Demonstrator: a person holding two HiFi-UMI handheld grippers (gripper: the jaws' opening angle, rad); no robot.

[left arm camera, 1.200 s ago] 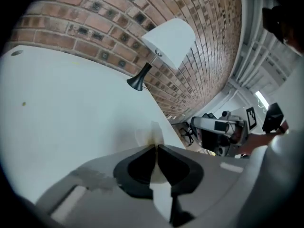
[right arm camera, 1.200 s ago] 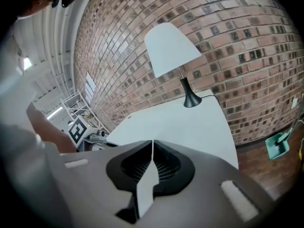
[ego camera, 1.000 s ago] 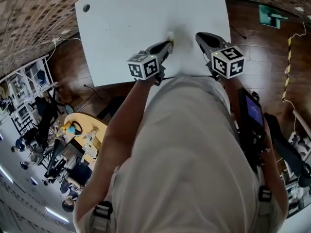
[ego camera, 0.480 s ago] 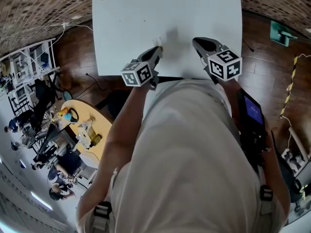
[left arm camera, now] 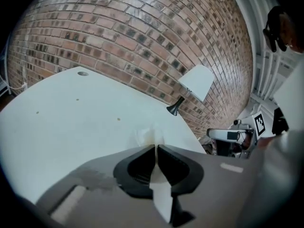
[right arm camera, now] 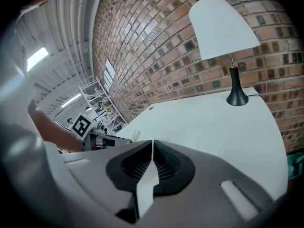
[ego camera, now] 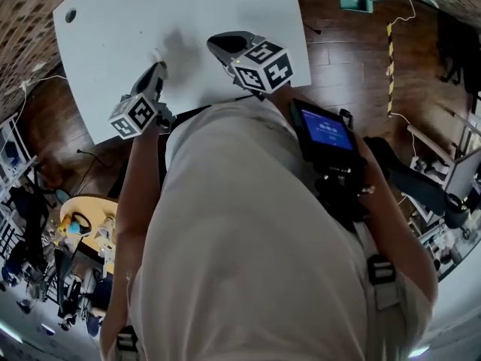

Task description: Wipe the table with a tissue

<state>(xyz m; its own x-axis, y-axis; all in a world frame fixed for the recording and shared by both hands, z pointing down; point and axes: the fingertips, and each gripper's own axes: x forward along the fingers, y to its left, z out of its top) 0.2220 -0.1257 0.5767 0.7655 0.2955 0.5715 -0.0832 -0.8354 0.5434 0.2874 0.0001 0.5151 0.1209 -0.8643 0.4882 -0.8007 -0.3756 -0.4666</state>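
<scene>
White-shaded black lamp, brick wall, dark wooden floor

"What carries everything here?"

"A white, flat rectangular table, standing on a dark wooden floor. There's a small round hole near one far corner."

"And what lies on it?"

"A table lamp with a white cone shade and black foot stands at the far edge, near the brick wall. A crumpled white tissue touches the nearer part, and a few tiny dark specks dot the top."
</scene>
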